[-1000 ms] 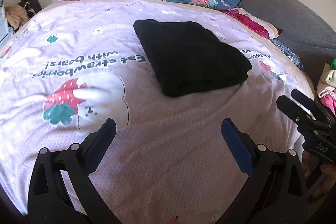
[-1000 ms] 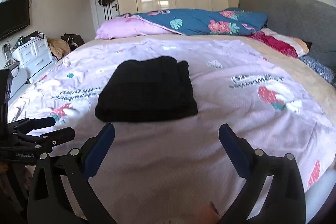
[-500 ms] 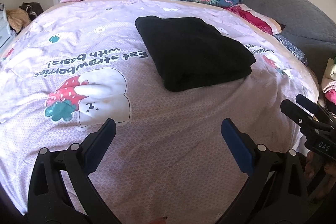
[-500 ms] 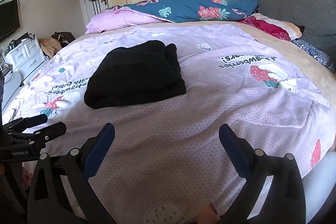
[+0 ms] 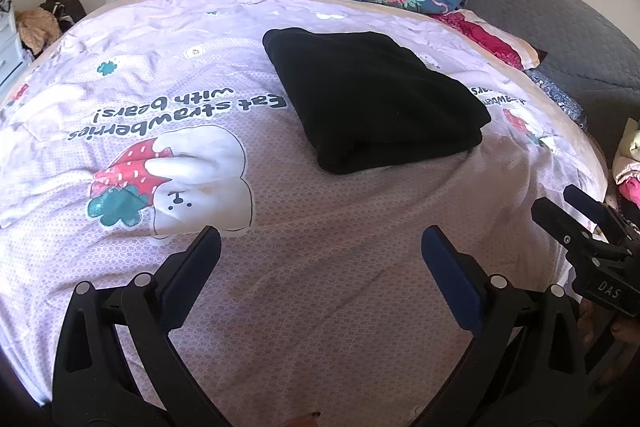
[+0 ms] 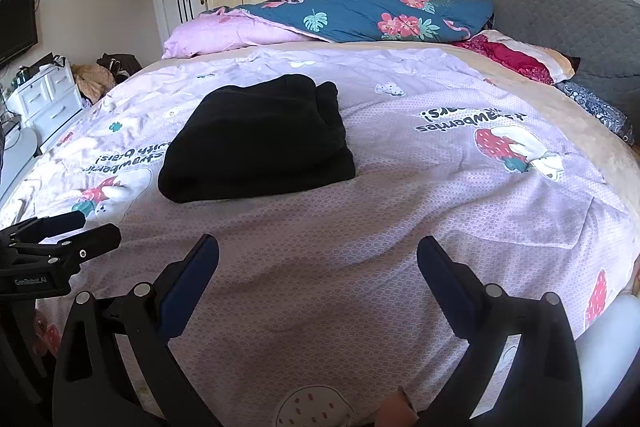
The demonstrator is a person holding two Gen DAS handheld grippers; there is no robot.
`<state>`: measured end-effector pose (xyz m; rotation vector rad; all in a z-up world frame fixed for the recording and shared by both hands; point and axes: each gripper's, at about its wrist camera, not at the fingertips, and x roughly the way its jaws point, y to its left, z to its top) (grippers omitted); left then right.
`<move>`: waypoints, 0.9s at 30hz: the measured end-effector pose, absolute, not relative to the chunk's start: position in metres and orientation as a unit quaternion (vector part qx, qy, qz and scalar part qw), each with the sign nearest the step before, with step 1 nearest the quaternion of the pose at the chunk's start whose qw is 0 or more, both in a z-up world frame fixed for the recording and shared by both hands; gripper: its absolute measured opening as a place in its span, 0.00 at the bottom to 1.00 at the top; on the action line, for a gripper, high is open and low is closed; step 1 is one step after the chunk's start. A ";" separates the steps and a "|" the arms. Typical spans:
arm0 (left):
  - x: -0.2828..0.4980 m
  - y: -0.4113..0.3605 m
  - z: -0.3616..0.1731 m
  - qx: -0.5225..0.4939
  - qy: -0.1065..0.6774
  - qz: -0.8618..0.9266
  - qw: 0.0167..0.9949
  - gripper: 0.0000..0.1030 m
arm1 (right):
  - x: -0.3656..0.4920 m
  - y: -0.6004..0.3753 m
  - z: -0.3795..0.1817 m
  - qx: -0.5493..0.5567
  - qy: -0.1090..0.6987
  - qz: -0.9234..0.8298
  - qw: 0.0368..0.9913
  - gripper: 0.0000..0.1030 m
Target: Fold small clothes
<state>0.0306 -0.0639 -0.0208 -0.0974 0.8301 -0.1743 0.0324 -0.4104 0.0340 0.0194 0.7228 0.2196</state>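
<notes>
A black garment [image 5: 372, 99] lies folded into a thick rectangle on the pink bedspread [image 5: 280, 267], seen also in the right wrist view as the black garment [image 6: 256, 143]. My left gripper [image 5: 320, 255] hangs open over bare bedspread near the bed's front edge, well short of the garment. My right gripper [image 6: 318, 259] is open too, likewise over bare bedspread [image 6: 360, 227] and empty. Each gripper shows in the other's view: the right gripper [image 5: 576, 215] at the right edge, the left gripper [image 6: 80, 227] at the left edge.
Pink and blue floral duvets [image 6: 340, 19] are piled at the far side of the bed, with a grey headboard [image 6: 560, 15] to the right. White drawers [image 6: 48, 99] stand off the left side. A stack of clothes [image 5: 630, 167] sits beyond the bed's right edge.
Both grippers have drawn back from the folded garment towards the bed's front edge and risen slightly; both stay open and empty. The garment has not moved.
</notes>
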 end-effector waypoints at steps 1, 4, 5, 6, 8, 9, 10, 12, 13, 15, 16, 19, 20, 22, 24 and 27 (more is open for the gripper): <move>0.031 -0.064 -0.021 -0.047 0.403 -0.083 0.910 0.91 | 0.032 -0.411 0.034 0.009 0.353 0.107 0.929 0.96; 0.032 -0.063 -0.021 -0.046 0.406 -0.075 0.910 0.91 | 0.033 -0.411 0.034 0.009 0.353 0.106 0.930 0.96; 0.032 -0.063 -0.022 -0.045 0.406 -0.074 0.910 0.91 | 0.033 -0.411 0.034 0.009 0.353 0.107 0.929 0.96; 0.032 -0.062 -0.022 -0.045 0.406 -0.073 0.910 0.91 | 0.033 -0.411 0.034 0.009 0.353 0.106 0.930 0.96; 0.032 -0.062 -0.022 -0.046 0.406 -0.074 0.910 0.91 | 0.033 -0.411 0.033 0.008 0.353 0.105 0.929 0.96; 0.032 -0.062 -0.022 -0.046 0.406 -0.074 0.910 0.91 | 0.033 -0.411 0.033 0.007 0.354 0.105 0.929 0.96; 0.032 -0.062 -0.022 -0.046 0.406 -0.074 0.910 0.91 | 0.033 -0.411 0.033 0.005 0.354 0.105 0.929 0.96; 0.032 -0.062 -0.021 -0.045 0.406 -0.074 0.910 0.91 | 0.033 -0.410 0.033 0.004 0.354 0.104 0.930 0.96; 0.032 -0.062 -0.021 -0.044 0.406 -0.074 0.910 0.91 | 0.033 -0.410 0.033 0.004 0.354 0.103 0.930 0.96; 0.031 -0.062 -0.021 -0.043 0.405 -0.073 0.910 0.91 | 0.033 -0.410 0.033 0.004 0.354 0.103 0.930 0.96; 0.031 -0.062 -0.020 -0.043 0.405 -0.074 0.910 0.91 | 0.033 -0.410 0.033 0.004 0.354 0.103 0.930 0.96; 0.031 -0.062 -0.020 -0.044 0.405 -0.073 0.910 0.91 | 0.033 -0.411 0.033 0.004 0.354 0.104 0.930 0.96; 0.031 -0.062 -0.020 -0.044 0.405 -0.074 0.910 0.91 | 0.033 -0.411 0.033 0.004 0.353 0.103 0.930 0.96; 0.031 -0.062 -0.021 -0.044 0.406 -0.074 0.910 0.91 | 0.033 -0.411 0.033 0.004 0.353 0.102 0.930 0.96; 0.031 -0.062 -0.021 -0.042 0.406 -0.074 0.910 0.91 | 0.032 -0.411 0.033 0.004 0.353 0.102 0.930 0.96; 0.030 -0.063 -0.020 -0.041 0.406 -0.074 0.910 0.91 | 0.033 -0.411 0.032 0.004 0.354 0.102 0.930 0.96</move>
